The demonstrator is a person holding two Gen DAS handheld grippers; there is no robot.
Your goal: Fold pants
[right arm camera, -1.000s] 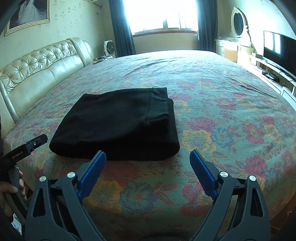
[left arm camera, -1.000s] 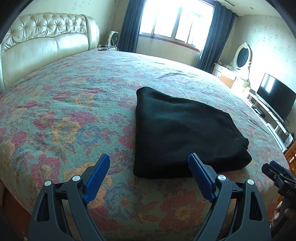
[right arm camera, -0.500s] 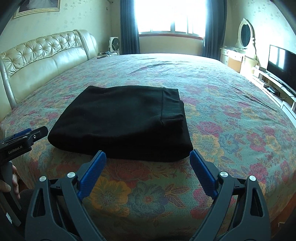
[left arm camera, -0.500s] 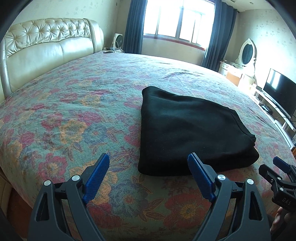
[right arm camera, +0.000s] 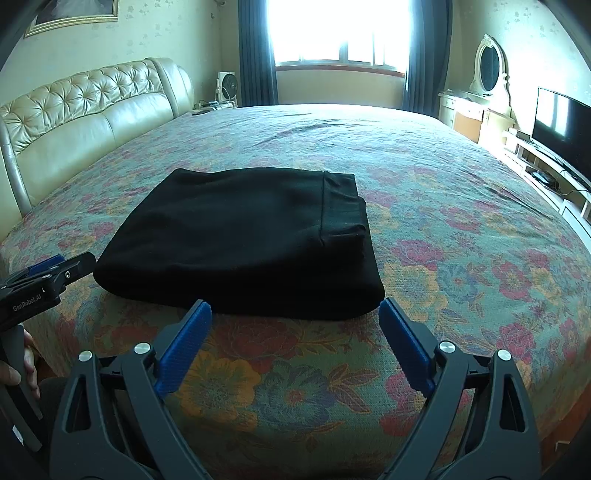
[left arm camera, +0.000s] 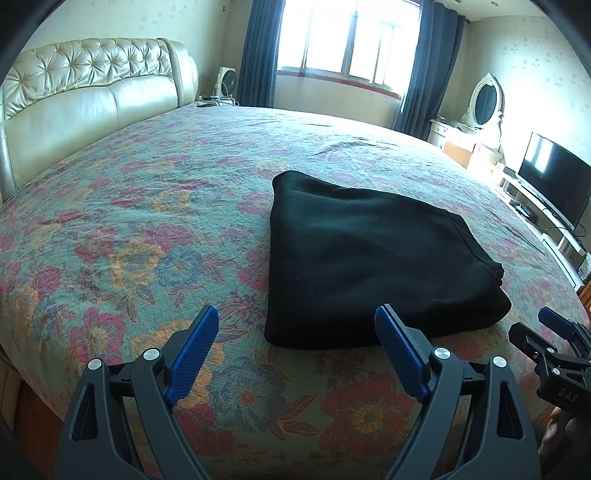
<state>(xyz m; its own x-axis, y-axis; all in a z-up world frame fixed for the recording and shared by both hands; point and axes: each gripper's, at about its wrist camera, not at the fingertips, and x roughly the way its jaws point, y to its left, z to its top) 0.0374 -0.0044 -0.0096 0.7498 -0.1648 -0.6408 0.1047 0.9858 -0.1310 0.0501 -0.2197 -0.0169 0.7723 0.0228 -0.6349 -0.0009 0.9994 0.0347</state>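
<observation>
There is one folded pair of black pants (left arm camera: 369, 254) on one bed (left arm camera: 147, 229) with one tufted headboard (left arm camera: 92, 96). Two grippers show: the left gripper (left arm camera: 297, 325) and the right gripper (right arm camera: 295, 314). One window (right arm camera: 340, 33), two curtains (right arm camera: 256, 51), one oval mirror (right arm camera: 489, 68), one television (right arm camera: 561, 122), one fan (right arm camera: 227, 86).

White letters "GenRobot.AI" stand on the black plastic left gripper (right arm camera: 48, 271), at the left edge of the right wrist view. White letters "DAS" stand on the black plastic right gripper (left arm camera: 543, 334), at the lower right of the left wrist view.
</observation>
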